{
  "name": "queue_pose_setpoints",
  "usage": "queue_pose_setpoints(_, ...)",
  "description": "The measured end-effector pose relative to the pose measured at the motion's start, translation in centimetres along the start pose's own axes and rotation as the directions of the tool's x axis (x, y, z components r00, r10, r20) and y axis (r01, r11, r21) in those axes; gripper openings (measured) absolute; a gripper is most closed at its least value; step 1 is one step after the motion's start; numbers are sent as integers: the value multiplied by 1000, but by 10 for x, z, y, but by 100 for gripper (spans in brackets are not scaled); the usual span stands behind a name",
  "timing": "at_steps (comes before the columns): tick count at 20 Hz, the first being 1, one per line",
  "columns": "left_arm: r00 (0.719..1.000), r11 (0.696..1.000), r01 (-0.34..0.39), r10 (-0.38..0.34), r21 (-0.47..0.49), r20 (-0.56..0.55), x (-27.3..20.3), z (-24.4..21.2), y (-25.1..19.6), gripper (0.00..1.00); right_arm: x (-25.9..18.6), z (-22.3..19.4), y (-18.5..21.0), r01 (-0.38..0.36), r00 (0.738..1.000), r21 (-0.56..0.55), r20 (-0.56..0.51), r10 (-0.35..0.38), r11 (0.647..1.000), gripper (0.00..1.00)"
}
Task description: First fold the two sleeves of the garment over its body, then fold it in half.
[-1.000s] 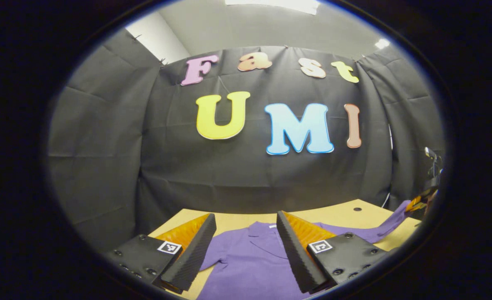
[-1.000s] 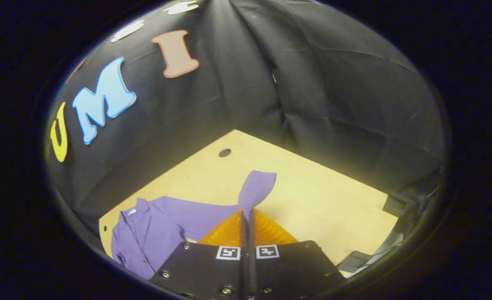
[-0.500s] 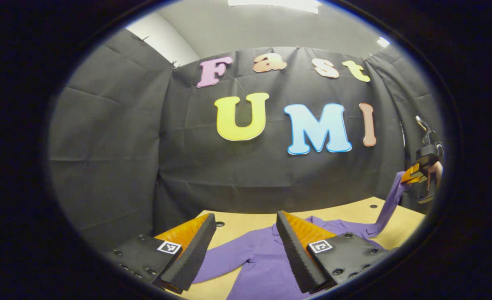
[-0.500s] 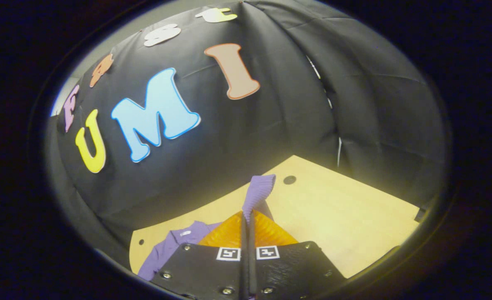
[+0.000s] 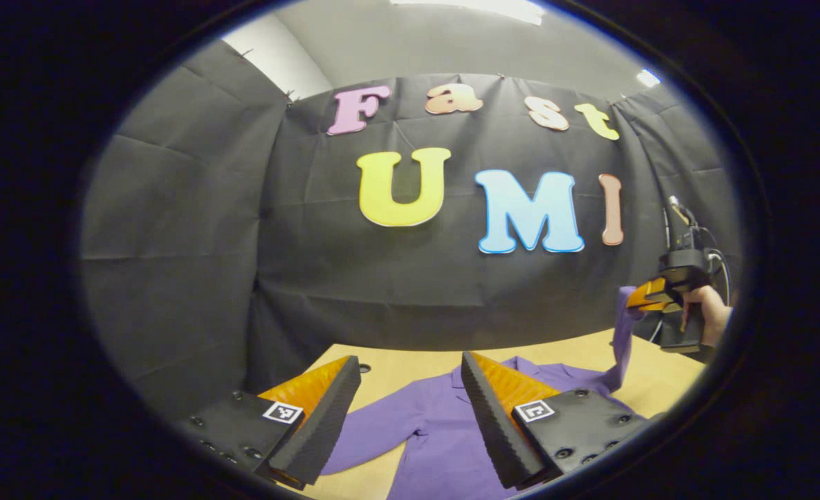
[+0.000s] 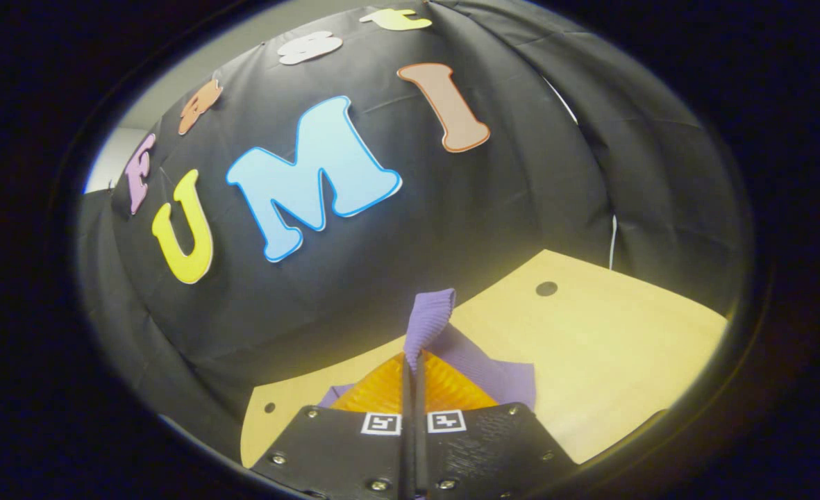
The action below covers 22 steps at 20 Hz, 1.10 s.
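Right gripper view: sleeve cuff (image 6: 429,319) lifted higher than before.

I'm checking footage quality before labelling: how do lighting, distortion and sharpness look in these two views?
Left gripper view: fisheye bends the light wooden table edge; purple long-sleeved shirt is evenly lit and sharp. Right gripper view: tilted, table brightly lit, the ribbed purple cuff in the right gripper slightly soft.

purple garment (image 5: 437,434), pale wood table (image 6: 611,347)
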<state>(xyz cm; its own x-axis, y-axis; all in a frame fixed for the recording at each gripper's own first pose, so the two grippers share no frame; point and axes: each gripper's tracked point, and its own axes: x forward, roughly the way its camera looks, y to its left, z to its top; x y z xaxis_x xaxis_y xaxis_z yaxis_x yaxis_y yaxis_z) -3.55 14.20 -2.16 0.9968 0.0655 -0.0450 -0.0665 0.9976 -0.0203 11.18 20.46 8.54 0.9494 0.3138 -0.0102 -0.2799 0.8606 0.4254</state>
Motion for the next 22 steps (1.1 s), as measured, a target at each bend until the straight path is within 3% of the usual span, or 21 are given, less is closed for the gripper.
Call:
queue_pose_setpoints(2, 1000, 1000, -6, 6, 12, 14, 8, 4, 15, 96, 5, -15, 19, -17, 1000, -18, -20, 17, 1000, 0)
queue_pose_setpoints(7, 999, 999, -16, 15, -31, -30, 13, -16, 36, 93, 19, -50, 64, -74, 995, -109, -72, 66, 991, 0)
queue_pose_setpoints(15, 995, 997, -63, 59, -53, -81, 24, -41, 73, 93, 40, -121, 129, -160, 971, -113, -198, 136, 981, 0)
queue_pose_setpoints(16, 995, 997, -66, 62, -47, -81, 25, -42, 77, 97, 43, -132, 137, -170, 966, -119, -217, 142, 978, 0)
queue_pose_setpoints(22, 990, 994, -99, 93, -49, -105, 29, -58, 99, 97, 64, -194, 159, -190, 943, -184, -307, 127, 964, 0)
